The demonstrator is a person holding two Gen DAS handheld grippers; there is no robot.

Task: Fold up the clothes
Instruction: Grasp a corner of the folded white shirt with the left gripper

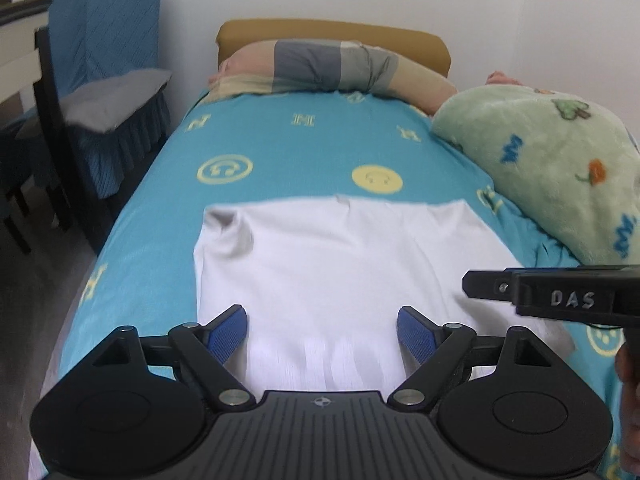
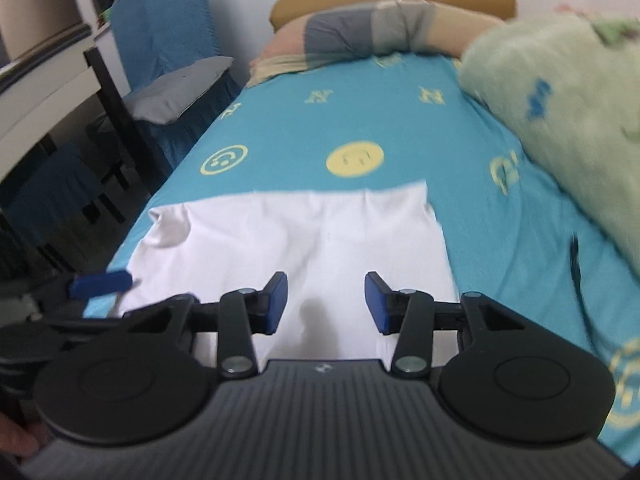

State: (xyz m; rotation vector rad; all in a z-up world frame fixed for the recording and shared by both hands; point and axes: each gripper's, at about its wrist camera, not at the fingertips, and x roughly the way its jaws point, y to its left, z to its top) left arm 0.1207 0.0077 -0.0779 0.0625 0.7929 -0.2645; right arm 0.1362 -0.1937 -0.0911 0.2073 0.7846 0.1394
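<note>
Left claw (image 1: 322,334), right claw (image 2: 326,302) agape, seemingly above white garment (image 1: 332,264).

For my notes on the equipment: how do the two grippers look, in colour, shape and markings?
Both are black, with ribbed grey bases, two round discs and linkage arms carrying blue textured jaws. The left gripper and right gripper look alike; the right one shows "DAS" on its side in the left wrist view.

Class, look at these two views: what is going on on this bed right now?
A person holds a hand-held gripper in each hand above a white garment spread flat on the blue smiley-print bedsheet. The left hand-held gripper and the right hand-held gripper are both open, holding nothing, poised over the garment's near edge. A green fleece blanket is bunched on the right, a pillow at the headboard.
</note>
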